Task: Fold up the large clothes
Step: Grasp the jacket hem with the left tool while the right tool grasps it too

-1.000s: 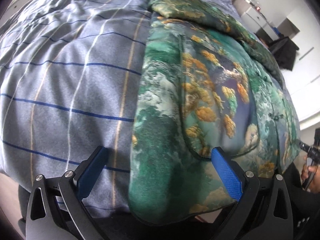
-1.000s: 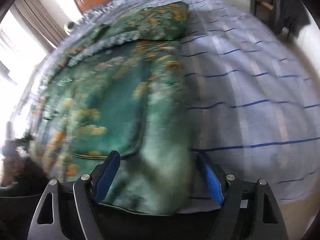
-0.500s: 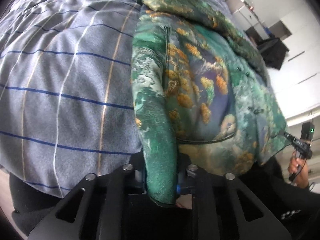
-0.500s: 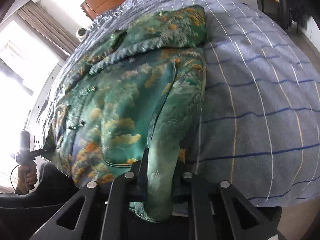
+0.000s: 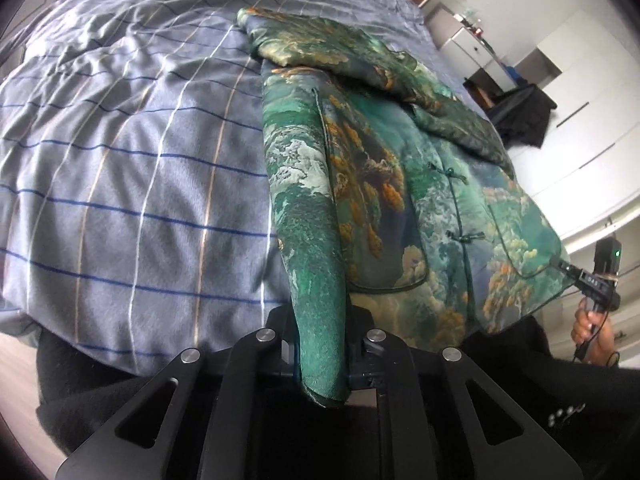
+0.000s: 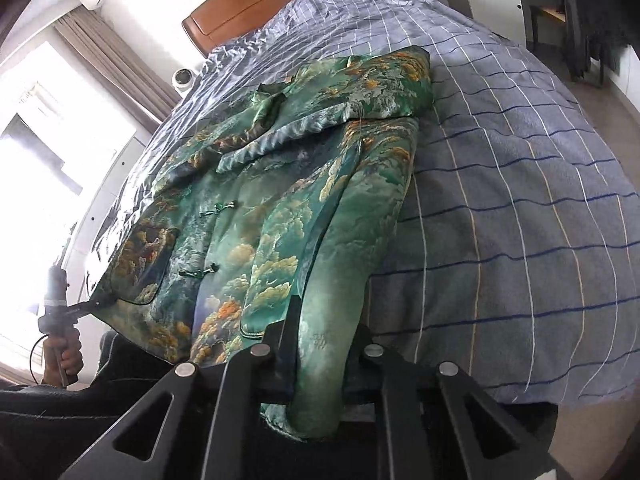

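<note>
Green brocade jacket [image 5: 400, 184] with gold cloud print and knot buttons lay face-up on checked bedspread [image 5: 140, 168]; my left gripper [image 5: 320, 356] and right gripper [image 6: 320, 364], just closed, clamped hem corners.

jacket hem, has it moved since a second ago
Yes. The jacket hem has lifted off the bedspread edge, now pinched in both grippers.

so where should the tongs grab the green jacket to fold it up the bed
By the two bottom hem corners, coming from the foot of the bed. The jacket lies flat and buttoned, hem at the near edge. Both tongs have just closed there: left tongs and right tongs each pinch a corner.
</note>
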The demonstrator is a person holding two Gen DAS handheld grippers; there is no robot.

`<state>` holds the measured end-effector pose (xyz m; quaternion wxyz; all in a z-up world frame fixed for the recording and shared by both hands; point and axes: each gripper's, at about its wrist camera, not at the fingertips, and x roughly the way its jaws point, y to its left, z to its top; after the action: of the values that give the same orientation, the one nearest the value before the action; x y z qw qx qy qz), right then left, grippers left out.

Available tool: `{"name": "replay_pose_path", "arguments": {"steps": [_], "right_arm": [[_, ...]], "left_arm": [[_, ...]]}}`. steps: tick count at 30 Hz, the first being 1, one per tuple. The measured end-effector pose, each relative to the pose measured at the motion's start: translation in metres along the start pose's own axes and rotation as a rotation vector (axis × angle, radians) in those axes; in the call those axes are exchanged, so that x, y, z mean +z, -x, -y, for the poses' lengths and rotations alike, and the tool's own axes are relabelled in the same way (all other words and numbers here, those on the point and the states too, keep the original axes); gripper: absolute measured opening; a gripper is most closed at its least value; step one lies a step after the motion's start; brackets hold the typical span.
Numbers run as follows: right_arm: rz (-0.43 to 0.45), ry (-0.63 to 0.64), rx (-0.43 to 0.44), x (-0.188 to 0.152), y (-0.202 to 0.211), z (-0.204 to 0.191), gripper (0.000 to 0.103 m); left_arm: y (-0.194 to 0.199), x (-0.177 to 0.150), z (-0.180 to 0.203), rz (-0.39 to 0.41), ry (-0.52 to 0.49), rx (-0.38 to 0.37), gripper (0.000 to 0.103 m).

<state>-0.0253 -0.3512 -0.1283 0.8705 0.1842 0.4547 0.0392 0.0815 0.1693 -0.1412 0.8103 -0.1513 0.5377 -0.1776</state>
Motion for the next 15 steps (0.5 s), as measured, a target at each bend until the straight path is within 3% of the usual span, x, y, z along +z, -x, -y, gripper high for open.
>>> {"name": "replay_pose_path", "arguments": {"steps": [10,15], "right_arm": [[-0.066,0.021,0.023,-0.017,0.009,-0.002,0.014],[-0.070,-0.035,0.098,-0.018,0.015,0.001,0.014]], "left_arm": [[0.023,-0.034,-0.003,-0.057,0.020,-0.003,0.011],[0.042,-0.023,-0.006,-0.017,0.088,-0.094,0.010]]}}
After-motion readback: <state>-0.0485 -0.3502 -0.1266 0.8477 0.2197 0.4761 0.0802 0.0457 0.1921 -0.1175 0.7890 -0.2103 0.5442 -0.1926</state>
